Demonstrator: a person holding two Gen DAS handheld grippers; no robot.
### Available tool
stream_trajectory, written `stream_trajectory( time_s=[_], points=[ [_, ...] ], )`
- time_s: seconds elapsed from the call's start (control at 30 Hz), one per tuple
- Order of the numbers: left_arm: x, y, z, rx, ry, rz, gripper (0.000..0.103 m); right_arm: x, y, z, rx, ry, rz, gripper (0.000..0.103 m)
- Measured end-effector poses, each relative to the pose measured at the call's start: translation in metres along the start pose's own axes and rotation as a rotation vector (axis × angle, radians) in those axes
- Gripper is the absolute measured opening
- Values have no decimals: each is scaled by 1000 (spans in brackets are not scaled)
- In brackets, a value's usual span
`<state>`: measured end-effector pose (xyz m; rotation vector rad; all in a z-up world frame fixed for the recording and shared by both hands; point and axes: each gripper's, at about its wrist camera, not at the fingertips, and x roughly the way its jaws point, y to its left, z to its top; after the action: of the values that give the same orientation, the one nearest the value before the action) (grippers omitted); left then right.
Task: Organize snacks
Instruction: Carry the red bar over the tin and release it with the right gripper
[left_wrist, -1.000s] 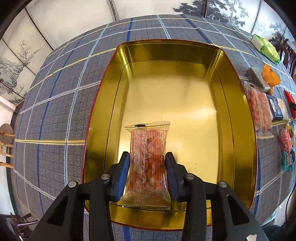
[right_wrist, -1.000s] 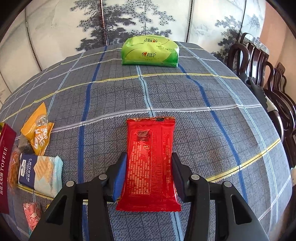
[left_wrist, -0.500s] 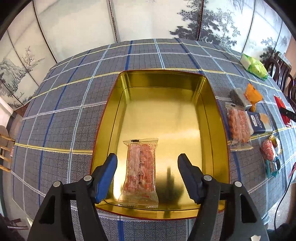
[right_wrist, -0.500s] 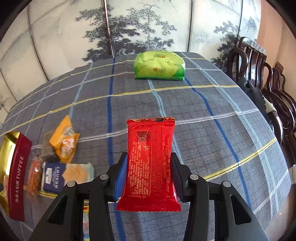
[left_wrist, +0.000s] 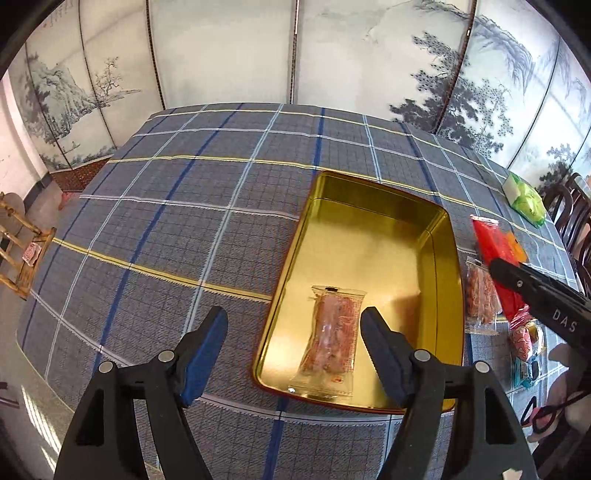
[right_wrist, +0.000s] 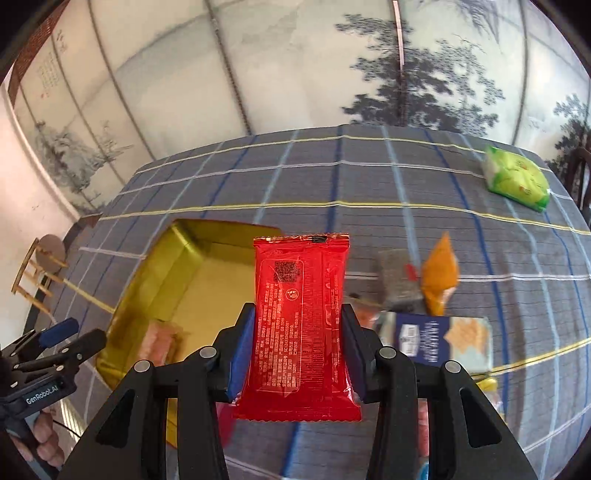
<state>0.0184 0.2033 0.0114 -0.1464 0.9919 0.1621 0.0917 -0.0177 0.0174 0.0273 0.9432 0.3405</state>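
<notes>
A gold tin tray (left_wrist: 448, 266) sits on the plaid tablecloth; it also shows in the right wrist view (right_wrist: 162, 273). A clear packet of orange snacks (left_wrist: 332, 332) lies inside it at the near end. My left gripper (left_wrist: 295, 350) is open and empty, raised above the tray's near left corner. My right gripper (right_wrist: 297, 347) is shut on a red snack packet (right_wrist: 299, 317) and holds it in the air above the table beside the tray. The red packet shows in the left wrist view (left_wrist: 495, 254) to the right of the tray.
Loose snacks lie right of the tray: a green bag (right_wrist: 517, 177), an orange packet (right_wrist: 439, 273), a grey packet (right_wrist: 397, 280), a blue cracker packet (right_wrist: 443, 339), a clear packet of orange snacks (left_wrist: 480, 295). Chairs (left_wrist: 572, 214) stand at the far right.
My left gripper let go of the clear packet in the tray, opened, and pulled back and left. My right gripper lifted the red packet and carried it left toward the tray.
</notes>
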Motion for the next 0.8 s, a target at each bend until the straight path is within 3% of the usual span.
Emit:
stream_trajectory(
  time_s=[0.13,0.33,0.8],
  points=[
    [-2,14,-5,-24,2,56,71,21,44,-8,-53,48,32,45],
    [-2,32,-16,-62,13,108,72,46,77,-20,-106,111,44,45],
    [5,31,-16,-69,42,89,72,67,74,-27,-158,179,-27,45]
  ],
)
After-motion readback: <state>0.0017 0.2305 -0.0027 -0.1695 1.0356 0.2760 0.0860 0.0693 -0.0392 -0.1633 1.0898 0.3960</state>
